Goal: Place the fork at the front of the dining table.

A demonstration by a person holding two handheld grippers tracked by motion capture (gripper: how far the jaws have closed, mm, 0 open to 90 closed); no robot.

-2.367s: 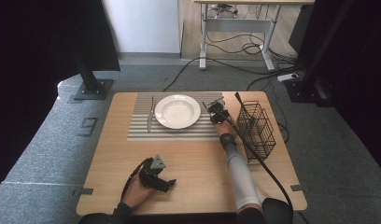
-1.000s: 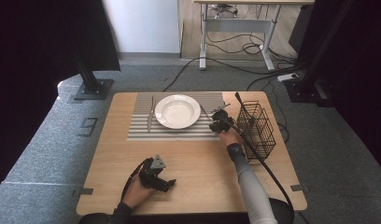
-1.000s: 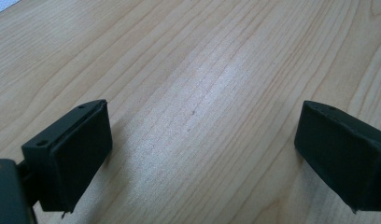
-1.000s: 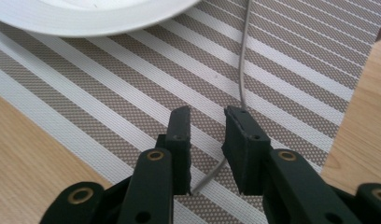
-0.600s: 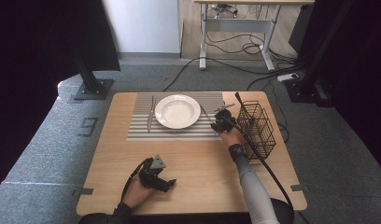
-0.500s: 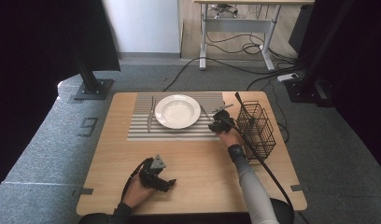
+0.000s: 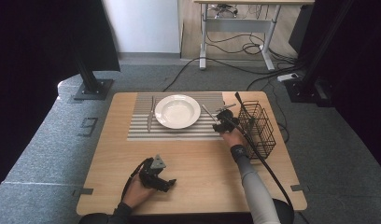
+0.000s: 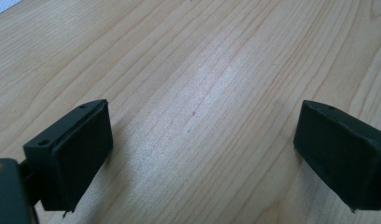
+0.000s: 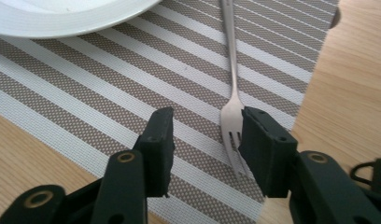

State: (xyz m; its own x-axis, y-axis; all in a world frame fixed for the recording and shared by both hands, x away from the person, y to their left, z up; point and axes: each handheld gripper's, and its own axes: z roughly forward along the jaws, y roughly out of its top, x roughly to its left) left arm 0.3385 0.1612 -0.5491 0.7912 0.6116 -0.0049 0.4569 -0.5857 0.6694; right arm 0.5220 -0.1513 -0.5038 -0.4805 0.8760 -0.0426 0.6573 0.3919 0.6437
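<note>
Right hand-held gripper [image 9: 206, 140] released, jaws just opening, fork [image 9: 231, 98] laid on striped placemat [image 9: 109, 88] right of plate [image 7: 177, 111]. Knife [image 7: 150, 114] placed left. Left hand-held gripper [image 8: 202, 154] spread wide, idle on near surface [image 8: 216, 56]. Place setting looks near done.

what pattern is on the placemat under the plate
Brown and white stripes, with a fine dotted weave on the placemat; clearest in the right gripper view.

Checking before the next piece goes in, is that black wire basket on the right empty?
Looks empty: the wire basket shows only bare mesh in the high view, though small; the fork lies on the placemat.
</note>
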